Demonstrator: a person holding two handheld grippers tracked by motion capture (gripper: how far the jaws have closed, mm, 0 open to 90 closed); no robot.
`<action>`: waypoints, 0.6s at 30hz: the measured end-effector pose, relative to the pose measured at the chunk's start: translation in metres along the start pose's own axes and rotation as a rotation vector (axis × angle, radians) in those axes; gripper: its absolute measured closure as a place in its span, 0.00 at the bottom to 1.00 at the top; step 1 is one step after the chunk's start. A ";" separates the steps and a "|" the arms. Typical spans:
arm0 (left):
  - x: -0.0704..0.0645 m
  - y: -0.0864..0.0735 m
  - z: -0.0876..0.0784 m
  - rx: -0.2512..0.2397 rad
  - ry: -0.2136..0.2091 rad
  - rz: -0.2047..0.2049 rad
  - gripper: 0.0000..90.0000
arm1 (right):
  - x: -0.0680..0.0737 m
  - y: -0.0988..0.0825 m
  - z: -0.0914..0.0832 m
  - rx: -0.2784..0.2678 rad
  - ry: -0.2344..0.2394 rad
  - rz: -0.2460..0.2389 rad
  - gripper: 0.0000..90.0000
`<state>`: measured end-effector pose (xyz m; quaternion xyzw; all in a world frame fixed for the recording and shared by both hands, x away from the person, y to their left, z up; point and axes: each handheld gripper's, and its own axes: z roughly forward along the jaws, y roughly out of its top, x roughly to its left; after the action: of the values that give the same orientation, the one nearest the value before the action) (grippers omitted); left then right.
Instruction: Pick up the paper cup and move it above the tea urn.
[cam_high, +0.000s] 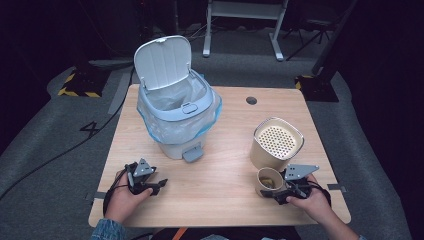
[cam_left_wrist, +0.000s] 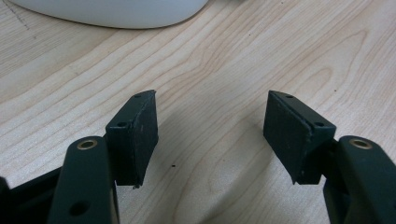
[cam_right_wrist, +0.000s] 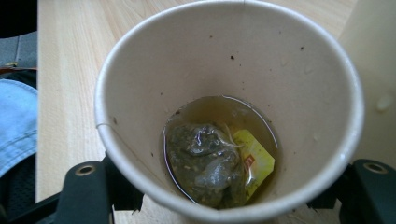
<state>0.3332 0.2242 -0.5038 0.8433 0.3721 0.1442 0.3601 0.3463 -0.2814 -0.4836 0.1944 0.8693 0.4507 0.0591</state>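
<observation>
Grab step here: right gripper (cam_high: 276, 191) has its jaws either side of the paper cup (cam_right_wrist: 229, 109) with the used teabag (cam_right_wrist: 205, 161), by the strainer canister (cam_high: 276, 142) on the counter (cam_high: 220, 175), grip unclear, left gripper (cam_left_wrist: 210, 135) spread and idle, so next comes a level lift toward the open pedal bin (cam_high: 177, 115).

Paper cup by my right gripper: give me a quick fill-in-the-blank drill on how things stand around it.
1. The paper cup sits between the jaws of the ____ gripper.
2. At the cup's bottom, in a little liquid, lies a used ____.
3. The lid of the bin is ____.
4. The left gripper has nothing between its jaws, which are ____.

Missing words: right; tea bag; open; open
</observation>
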 end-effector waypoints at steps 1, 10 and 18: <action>0.000 0.000 0.000 0.000 0.000 0.000 0.40 | 0.001 0.002 -0.001 -0.002 0.001 -0.006 0.35; 0.000 0.000 0.000 0.000 0.000 0.001 0.40 | 0.006 0.029 -0.030 -0.018 0.005 -0.053 0.35; 0.000 0.000 0.000 0.000 0.001 0.004 0.40 | 0.004 0.056 -0.058 -0.030 0.004 -0.076 0.36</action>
<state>0.3334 0.2244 -0.5037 0.8439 0.3708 0.1454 0.3594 0.3424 -0.2950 -0.4040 0.1593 0.8692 0.4616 0.0777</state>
